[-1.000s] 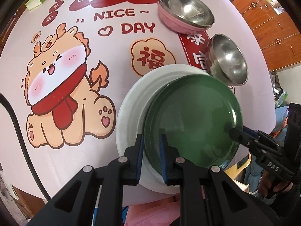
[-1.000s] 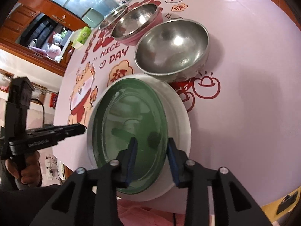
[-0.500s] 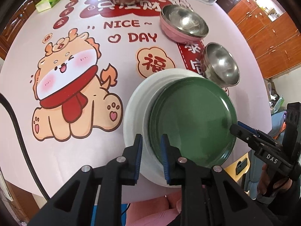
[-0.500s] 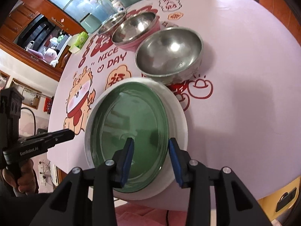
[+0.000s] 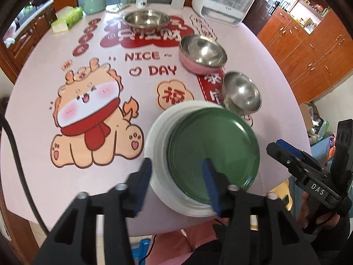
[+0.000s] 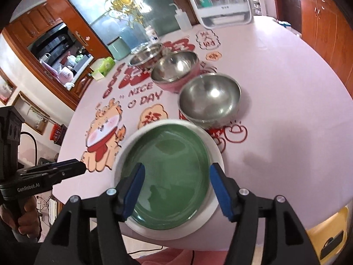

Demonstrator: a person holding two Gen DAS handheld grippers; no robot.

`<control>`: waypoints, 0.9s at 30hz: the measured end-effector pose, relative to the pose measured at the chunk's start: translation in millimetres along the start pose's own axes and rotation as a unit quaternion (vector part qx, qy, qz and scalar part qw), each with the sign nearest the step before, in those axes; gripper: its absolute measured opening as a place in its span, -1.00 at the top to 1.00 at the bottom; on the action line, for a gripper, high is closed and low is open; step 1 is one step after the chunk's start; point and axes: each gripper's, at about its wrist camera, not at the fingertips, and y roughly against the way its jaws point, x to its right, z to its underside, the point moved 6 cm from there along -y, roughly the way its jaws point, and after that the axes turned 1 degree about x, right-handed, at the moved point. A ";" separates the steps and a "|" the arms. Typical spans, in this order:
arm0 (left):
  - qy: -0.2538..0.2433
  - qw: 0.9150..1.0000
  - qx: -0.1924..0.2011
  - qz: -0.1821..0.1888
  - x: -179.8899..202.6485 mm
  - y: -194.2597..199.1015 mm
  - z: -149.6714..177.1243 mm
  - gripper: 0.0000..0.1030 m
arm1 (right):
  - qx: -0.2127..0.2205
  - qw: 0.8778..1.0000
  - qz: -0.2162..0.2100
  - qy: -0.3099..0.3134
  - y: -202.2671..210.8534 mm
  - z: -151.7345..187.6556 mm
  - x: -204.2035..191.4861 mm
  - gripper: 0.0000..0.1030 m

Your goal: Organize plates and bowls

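near the front edge of the round table (image 5: 44, 187), on its smooth pink cloth printed with a cartoon dragon (image 5: 88, 119), a glossy green plate (image 5: 211, 152) lies inside a wider white plate (image 5: 157, 145), pushed toward that plate's right side in the left wrist view. just beyond them stands a small, deep steel bowl (image 5: 241, 92), apparently touching the white rim, though blur hides the contact. farther back sit a pink-walled bowl with steel lining (image 5: 201, 54) and a shallow steel basin (image 5: 146, 19). left gripper (image 5: 177, 178): jaws just opening, parted, blue ribbed pads clear of both plates, nothing held. right gripper (image 6: 176, 186): jaws likewise just opening, parted wide above the green plate, nothing between them.
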 end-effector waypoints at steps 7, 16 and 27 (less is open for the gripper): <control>0.021 0.997 0.047 -0.053 10.4 27.5 -4.4 -0.16 | 0.037 0.999 -0.040 0.004 24.4 -26.6 -2.6 -0.19; 0.097 0.987 0.096 -0.086 17.1 55.5 2.1 -0.43 | 0.033 0.995 -0.082 0.042 38.8 -54.4 -9.3 -0.19; 0.156 0.973 0.117 -0.126 9.5 63.8 17.4 -0.53 | 0.028 0.992 -0.090 0.083 40.7 -69.7 -24.0 -0.42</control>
